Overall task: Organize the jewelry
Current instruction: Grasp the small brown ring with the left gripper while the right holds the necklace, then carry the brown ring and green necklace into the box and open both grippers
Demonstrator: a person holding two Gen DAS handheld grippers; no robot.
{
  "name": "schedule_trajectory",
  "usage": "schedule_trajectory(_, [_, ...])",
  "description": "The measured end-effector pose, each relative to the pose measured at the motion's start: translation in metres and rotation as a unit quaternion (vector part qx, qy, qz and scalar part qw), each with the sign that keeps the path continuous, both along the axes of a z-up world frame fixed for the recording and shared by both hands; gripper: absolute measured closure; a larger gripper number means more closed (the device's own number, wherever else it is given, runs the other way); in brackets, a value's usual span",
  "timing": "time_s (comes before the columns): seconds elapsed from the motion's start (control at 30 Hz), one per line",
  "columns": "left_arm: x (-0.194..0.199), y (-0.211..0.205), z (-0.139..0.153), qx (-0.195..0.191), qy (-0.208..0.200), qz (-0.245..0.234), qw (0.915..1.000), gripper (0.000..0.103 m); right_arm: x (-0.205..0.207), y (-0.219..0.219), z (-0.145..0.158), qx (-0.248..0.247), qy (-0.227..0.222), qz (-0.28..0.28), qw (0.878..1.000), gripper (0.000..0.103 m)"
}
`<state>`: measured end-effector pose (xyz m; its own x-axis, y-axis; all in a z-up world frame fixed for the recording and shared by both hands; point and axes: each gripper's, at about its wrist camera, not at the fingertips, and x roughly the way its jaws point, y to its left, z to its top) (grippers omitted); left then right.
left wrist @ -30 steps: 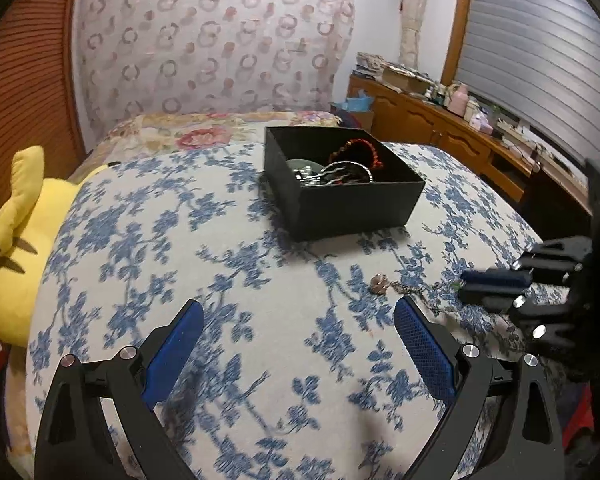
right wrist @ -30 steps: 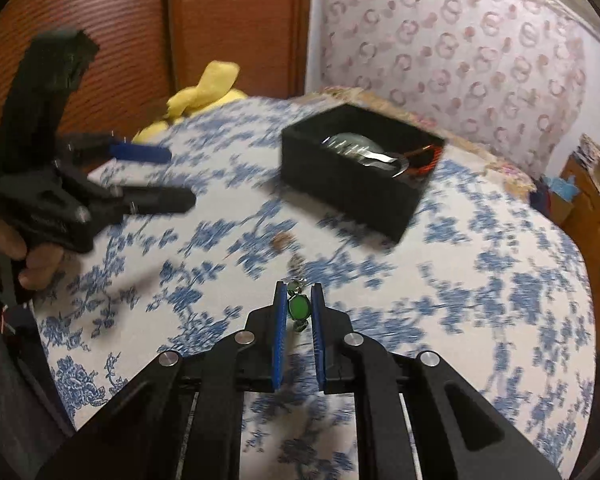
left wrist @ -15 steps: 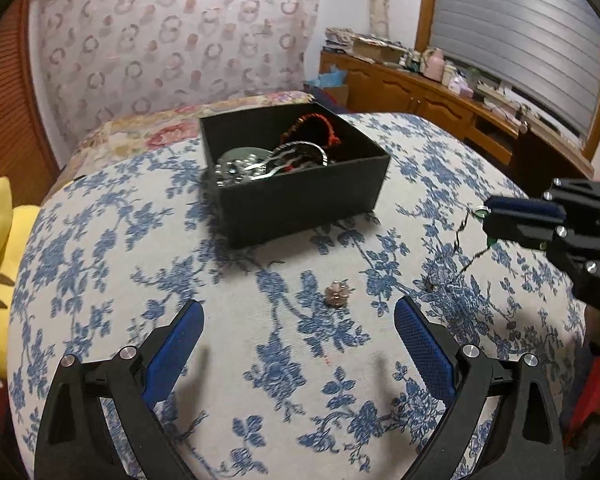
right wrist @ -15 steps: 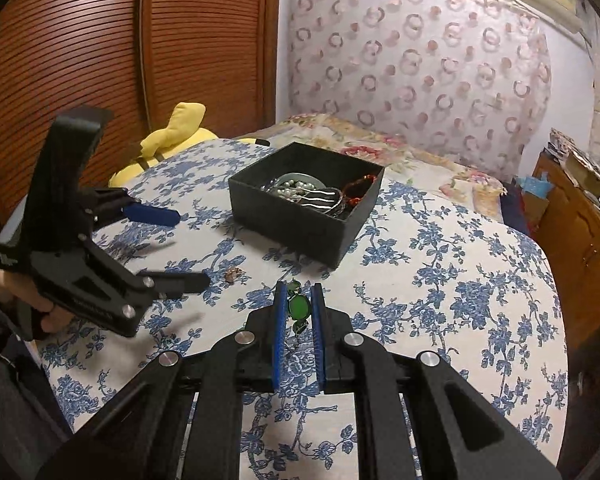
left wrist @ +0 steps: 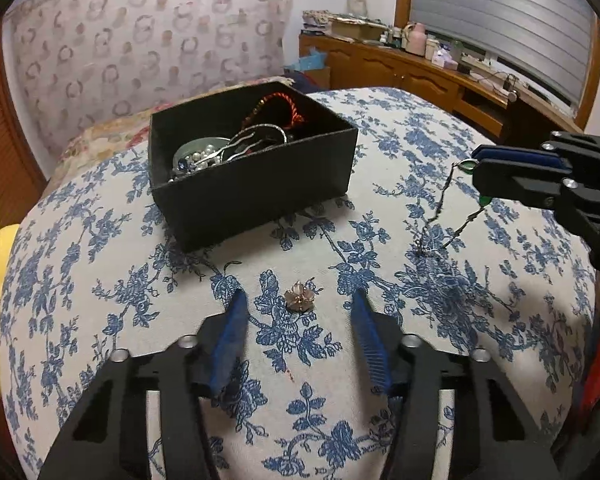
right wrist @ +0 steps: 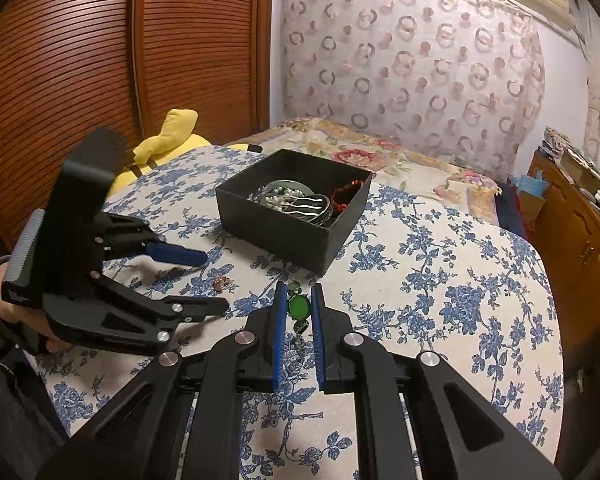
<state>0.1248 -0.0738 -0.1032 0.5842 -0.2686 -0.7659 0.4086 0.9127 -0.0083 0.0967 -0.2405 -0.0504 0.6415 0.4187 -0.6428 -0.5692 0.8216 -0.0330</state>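
A black open box (left wrist: pixel 256 184) holding pearls, a silver hair fork and a red cord sits on the blue-flowered cloth; it also shows in the right wrist view (right wrist: pixel 296 216). A small pink flower brooch (left wrist: pixel 299 296) lies on the cloth between the tips of my open left gripper (left wrist: pixel 298 304), seen from the side in the right wrist view (right wrist: pixel 216 280). My right gripper (right wrist: pixel 298 292) is shut on a green-stone necklace (right wrist: pixel 298 308). In the left wrist view its chain (left wrist: pixel 440 216) hangs from the right gripper (left wrist: pixel 476 170) down to the cloth.
A yellow plush toy (right wrist: pixel 168 140) lies at the far left edge of the bed. A wooden sideboard (left wrist: pixel 420 76) with clutter stands to the right. A slatted wooden door (right wrist: pixel 100 60) is behind the left gripper.
My left gripper has moved forward to the brooch and its jaws have narrowed around it. My right gripper has lifted the necklace higher and nearer the box.
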Motion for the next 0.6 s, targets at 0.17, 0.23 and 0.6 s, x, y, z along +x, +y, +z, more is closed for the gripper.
schedule_trajectory(0.17, [0.002, 0.000, 0.000, 0.004, -0.002, 0.002, 1.0000, 0.083, 0.005, -0.001, 0.003, -0.001, -0.003, 0.000, 1.000, 0.090])
schedule_trajectory(0.23, [0.003, 0.002, 0.001, 0.002, -0.002, 0.002, 1.0000, 0.089, 0.005, 0.000, 0.004, -0.001, -0.003, -0.001, 1.000, 0.090])
schedule_trajectory(0.6, [0.006, 0.015, 0.021, -0.028, -0.024, 0.015, 0.9992, 0.089, 0.016, 0.008, 0.020, -0.002, -0.022, 0.002, 1.000, 0.090])
